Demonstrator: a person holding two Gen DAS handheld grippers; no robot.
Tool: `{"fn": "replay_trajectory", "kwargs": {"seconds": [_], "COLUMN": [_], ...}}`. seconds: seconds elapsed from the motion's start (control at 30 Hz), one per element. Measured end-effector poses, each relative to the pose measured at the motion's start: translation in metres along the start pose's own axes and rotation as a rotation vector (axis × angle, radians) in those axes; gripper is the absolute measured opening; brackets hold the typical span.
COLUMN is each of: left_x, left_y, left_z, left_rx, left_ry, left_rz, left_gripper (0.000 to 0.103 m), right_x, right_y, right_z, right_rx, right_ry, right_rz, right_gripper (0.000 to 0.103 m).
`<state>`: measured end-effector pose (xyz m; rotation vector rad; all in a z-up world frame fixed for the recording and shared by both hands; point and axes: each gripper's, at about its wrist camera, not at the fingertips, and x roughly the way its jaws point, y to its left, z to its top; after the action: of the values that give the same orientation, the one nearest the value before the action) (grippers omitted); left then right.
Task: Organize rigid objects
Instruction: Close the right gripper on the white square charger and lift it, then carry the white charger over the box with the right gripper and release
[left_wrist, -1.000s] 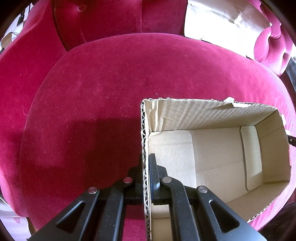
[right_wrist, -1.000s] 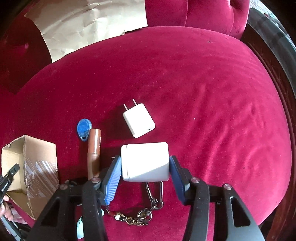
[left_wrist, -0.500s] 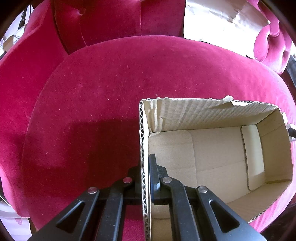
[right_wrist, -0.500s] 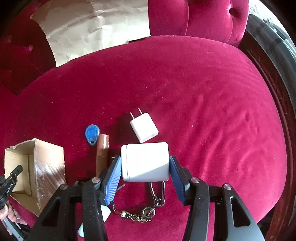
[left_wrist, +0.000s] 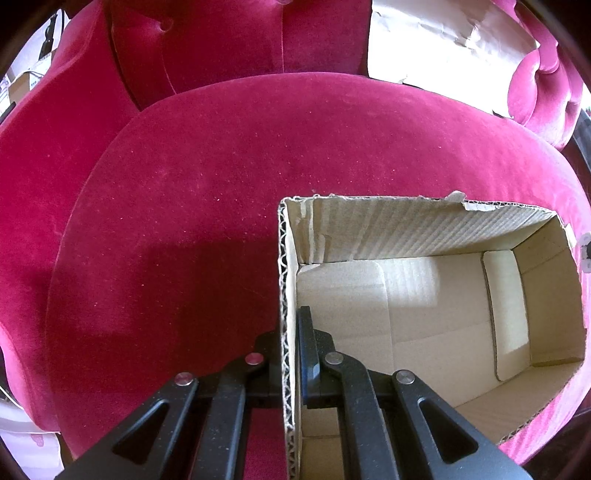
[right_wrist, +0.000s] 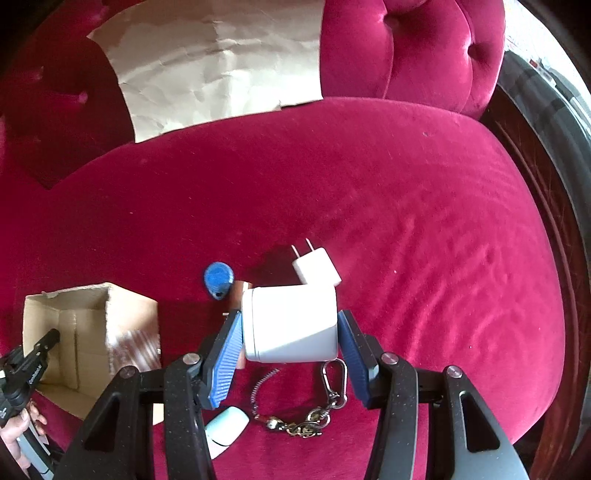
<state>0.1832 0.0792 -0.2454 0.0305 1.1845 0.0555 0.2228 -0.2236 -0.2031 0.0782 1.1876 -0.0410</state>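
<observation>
Right tool (right_wrist: 290, 349) holds a white jar (right_wrist: 290, 323) on its side between the 2 blue pads, clear of the red seat cushion (right_wrist: 406, 221). Left tool (left_wrist: 291, 354) is clamped shut on the near-left wall of the cardboard box (left_wrist: 424, 236), steadying it; the box looks empty. Just beyond the jar on the cushion: white charger (right_wrist: 316, 266), blue fob (right_wrist: 218, 277), a brown piece mostly hidden. Nearer: keychain (right_wrist: 306, 417), pale blue item (right_wrist: 226, 430). Judgement: carry the jar left, keep it level, clear the box rim before lowering, release low inside. Keep the box pinned; thin wall may flex.
</observation>
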Motion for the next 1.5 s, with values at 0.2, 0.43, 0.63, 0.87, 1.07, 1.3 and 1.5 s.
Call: {"fn": "replay_trajectory", "kwargs": {"seconds": [0.2, 0.43, 0.63, 0.87, 1.07, 1.3, 1.5], "left_x": [0.002, 0.001, 0.004, 0.002, 0.001, 0.004, 0.004], "left_y": [-0.005, -0.01, -0.01, -0.005, -0.005, -0.007, -0.007], "left_z": [-0.002, -0.003, -0.003, -0.002, -0.001, 0.002, 0.003], "left_rx": [0.005, 0.004, 0.004, 0.0, 0.003, 0.0, -0.001], "left_ry": [-0.002, -0.005, -0.006, 0.0, 0.004, 0.008, 0.01], "left_rz": [0.007, 0.01, 0.014, 0.012, 0.015, 0.015, 0.014], "left_gripper": [0.004, 0.004, 0.004, 0.004, 0.005, 0.005, 0.005], "right_x": [-0.013, -0.031, -0.039, -0.043, -0.045, -0.043, -0.033], "right_y": [0.015, 0.04, 0.064, 0.091, 0.119, 0.148, 0.162], "right_z": [0.003, 0.008, 0.01, 0.008, 0.001, -0.006, -0.012], "right_rx": [-0.026, -0.066, -0.097, -0.139, -0.197, -0.25, -0.279], "right_ry": [-0.023, -0.054, -0.074, -0.084, -0.083, -0.074, -0.06], "right_rz": [0.017, 0.046, 0.073, 0.114, 0.149, 0.175, 0.183], "right_gripper": [0.055, 0.055, 0.055, 0.055, 0.055, 0.055, 0.055]}}
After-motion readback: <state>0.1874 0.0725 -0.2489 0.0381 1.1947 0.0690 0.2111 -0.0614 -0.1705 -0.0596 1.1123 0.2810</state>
